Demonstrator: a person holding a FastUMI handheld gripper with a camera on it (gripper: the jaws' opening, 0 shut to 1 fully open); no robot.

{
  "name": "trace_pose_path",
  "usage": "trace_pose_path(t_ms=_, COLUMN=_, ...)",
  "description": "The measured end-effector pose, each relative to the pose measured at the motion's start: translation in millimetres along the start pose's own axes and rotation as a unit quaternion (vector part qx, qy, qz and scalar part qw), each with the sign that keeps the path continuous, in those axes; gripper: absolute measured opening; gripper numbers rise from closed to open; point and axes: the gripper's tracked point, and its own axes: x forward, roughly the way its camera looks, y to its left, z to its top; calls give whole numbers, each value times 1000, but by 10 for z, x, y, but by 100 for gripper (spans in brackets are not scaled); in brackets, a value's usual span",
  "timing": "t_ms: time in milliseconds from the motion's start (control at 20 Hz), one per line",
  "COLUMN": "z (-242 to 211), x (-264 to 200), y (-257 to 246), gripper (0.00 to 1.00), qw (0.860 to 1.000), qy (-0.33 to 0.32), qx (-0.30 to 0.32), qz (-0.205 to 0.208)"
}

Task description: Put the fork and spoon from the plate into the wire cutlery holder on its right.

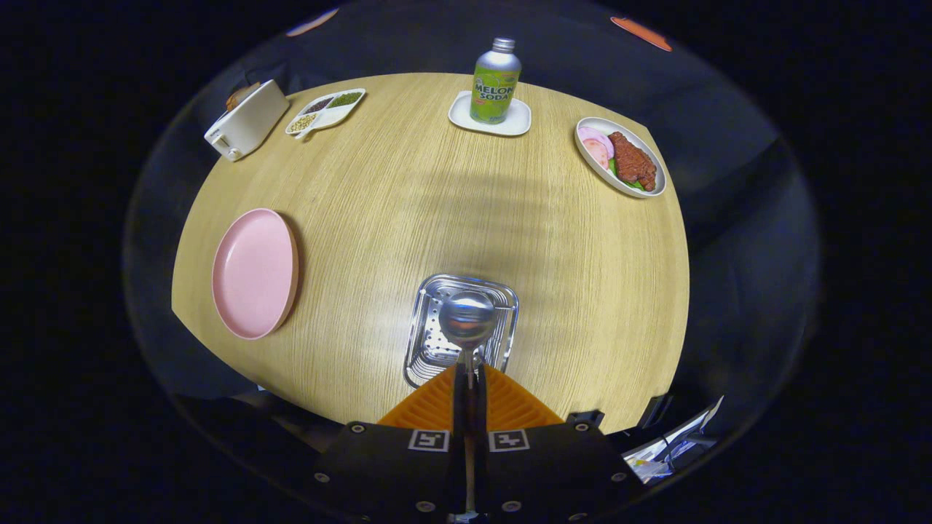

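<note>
Gripper [467,378] clamps spoon [467,318] above cutlery holder [502,298].

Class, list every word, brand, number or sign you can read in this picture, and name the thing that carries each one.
"MELON SODA": on the green bottle standing on a small white tray.
Smaller print elsewhere on the bottle: too small to read.
Two square black-and-white coded markers on the gripper's body: patterns, no words.
The gripper is shut on a spoon, held above the metal cutlery holder, which bears no text.
</note>
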Motion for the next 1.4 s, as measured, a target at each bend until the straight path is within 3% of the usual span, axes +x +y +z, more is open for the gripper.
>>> trace_pose_path(t_ms=350, z=392, x=-116, y=16, gripper=10, qw=994, qy=-100, qx=31, qz=11)
trace_pose_path(t_ms=600, z=917, x=-614, y=-94, gripper=9, qw=967, qy=-248, qx=60, qz=-5)
trace_pose_path(t_ms=800, z=1283, x=-1191, y=-54, gripper=11, qw=931, qy=-354, qx=91, qz=0)
trace_pose_path(t_ms=1050, z=1676, x=-2127, y=-184, gripper=14, qw=869, qy=-482, qx=98, qz=-51)
trace_pose_path(t_ms=1150, z=1782, x=-2482, y=-134, gripper=18, qw=844, qy=-524, qx=100, qz=-49)
trace_pose_path(t_ms=1250, z=1853, x=-2772, y=-115, gripper=29, qw=820, qy=-561, qx=99, qz=-52)
trace_pose_path(t_ms=1400, z=1930, x=-3107, y=-103, gripper=31, qw=789, qy=-603, qx=96, qz=-63)
